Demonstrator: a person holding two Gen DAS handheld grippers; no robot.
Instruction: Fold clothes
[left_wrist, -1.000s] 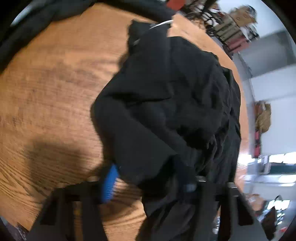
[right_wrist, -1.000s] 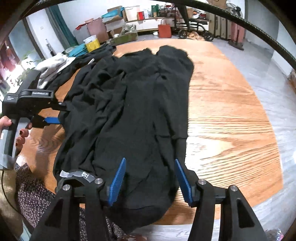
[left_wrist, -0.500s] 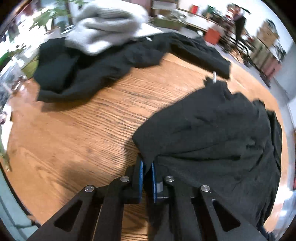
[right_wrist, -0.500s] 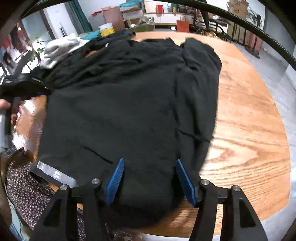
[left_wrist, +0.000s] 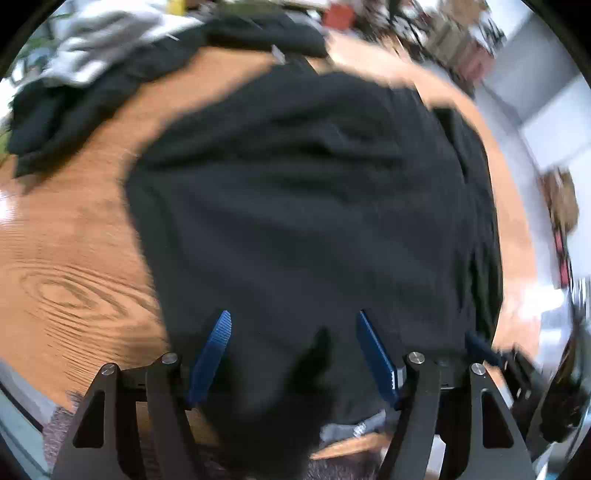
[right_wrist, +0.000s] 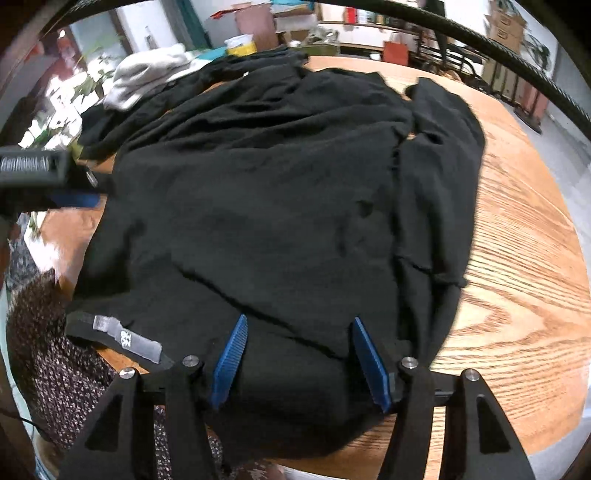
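Your left tool (left_wrist: 293, 354) hangs over the near edge of the black garment (left_wrist: 306, 206) with its jaws opening; the cloth lies beneath the blue pads (left_wrist: 210, 354), which stand apart and do not press on it. That view is blurred, so finer detail is hard to read. Your right tool (right_wrist: 299, 363) is also spread wide, its blue pads (right_wrist: 231, 363) on either side of the hem at the bottom of the frame, nothing pinched between them. The garment (right_wrist: 266, 206) is laid out across the middle of the wooden bench (right_wrist: 517, 266), filling most of both views, with a grey label (right_wrist: 127, 338) showing at its lower left corner in the right wrist view. At the upper left lie a second dark garment (right_wrist: 236, 70) and a grey-white one (right_wrist: 147, 74). The left tool's body (right_wrist: 37, 177) shows at the left edge of that view.
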